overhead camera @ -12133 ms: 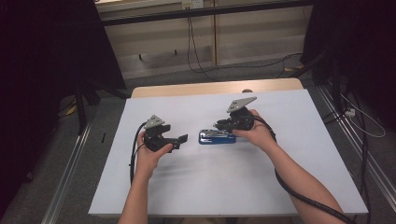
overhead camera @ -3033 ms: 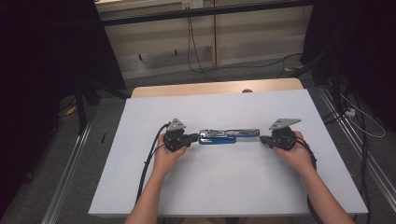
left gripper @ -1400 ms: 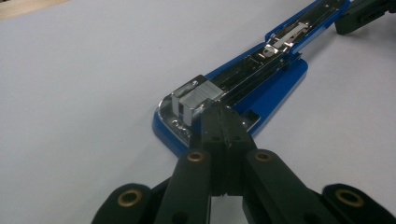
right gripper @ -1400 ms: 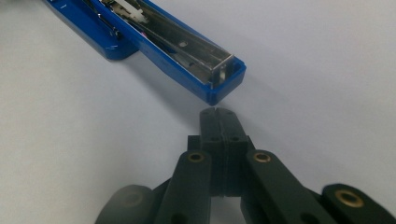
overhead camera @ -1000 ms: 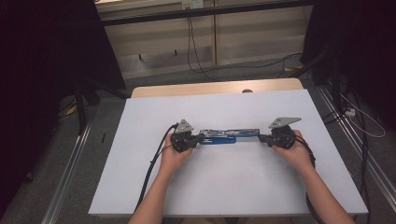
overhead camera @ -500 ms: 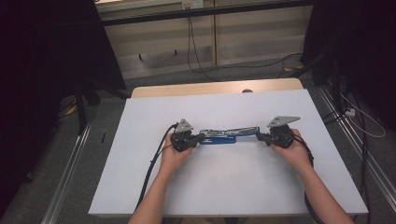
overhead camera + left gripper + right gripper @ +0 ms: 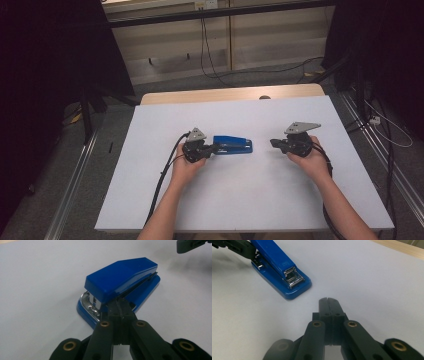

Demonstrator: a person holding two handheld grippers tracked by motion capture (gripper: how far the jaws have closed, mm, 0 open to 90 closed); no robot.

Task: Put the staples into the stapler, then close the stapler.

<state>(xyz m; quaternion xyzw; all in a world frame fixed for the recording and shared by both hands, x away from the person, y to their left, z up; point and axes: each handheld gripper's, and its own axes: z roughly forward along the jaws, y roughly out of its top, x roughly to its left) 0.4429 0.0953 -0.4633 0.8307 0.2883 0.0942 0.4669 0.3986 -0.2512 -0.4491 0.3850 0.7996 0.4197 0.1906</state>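
Stapler (image 7: 232, 145), blue and folded shut, lies flat at the centre of the white surface (image 7: 250, 200). The left claw (image 7: 214, 148), closed, rests its tips against the stapler's left end, likely to steady it. The right claw (image 7: 273, 143), closed and empty, hovers apart at right.

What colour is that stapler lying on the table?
The stapler is bright blue with a shiny metal end; the left gripper view shows it best.

High view overhead facing forward-down, two claw-mounted views close and low, all sharing the blue stapler (image 7: 233, 145).
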